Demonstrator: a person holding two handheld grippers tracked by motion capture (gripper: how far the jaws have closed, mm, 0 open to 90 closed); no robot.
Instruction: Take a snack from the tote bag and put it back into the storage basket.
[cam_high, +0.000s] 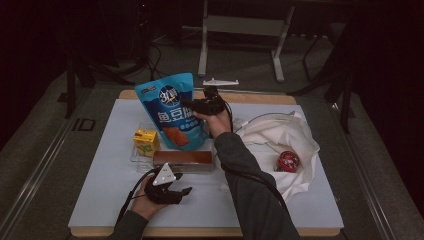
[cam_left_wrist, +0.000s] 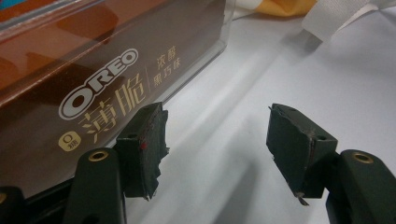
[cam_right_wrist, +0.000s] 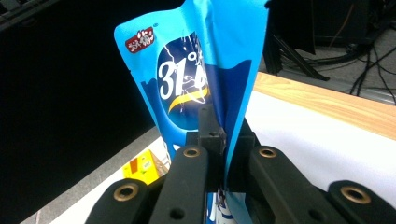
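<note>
Right claw (cam_high: 192, 106): clenched on the edge of the blue snack pouch (cam_high: 172, 110), held upright above the clear tray (cam_high: 136, 159); pouch bottom hidden behind the jaws in the right gripper view.
Left claw (cam_high: 182, 192): released, jaws apart, resting on the counter (cam_high: 100, 200) beside the Oreo box (cam_high: 182, 159).
Oreo box: cut off at frame edge in the left gripper view.
Yellow carton (cam_high: 145, 141): partly hidden by pouch.

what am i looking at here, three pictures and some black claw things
A person at a table holds a handheld grasping tool in each hand. The high view looks down from above; the other two come from cameras riding on each tool. The right tool is pinched shut on the edge of a blue snack pouch, held upright. The left tool rests open beside a brown Oreo box in a clear tray. A yellow carton, a white cloth bag and a red can also lie there.
</note>
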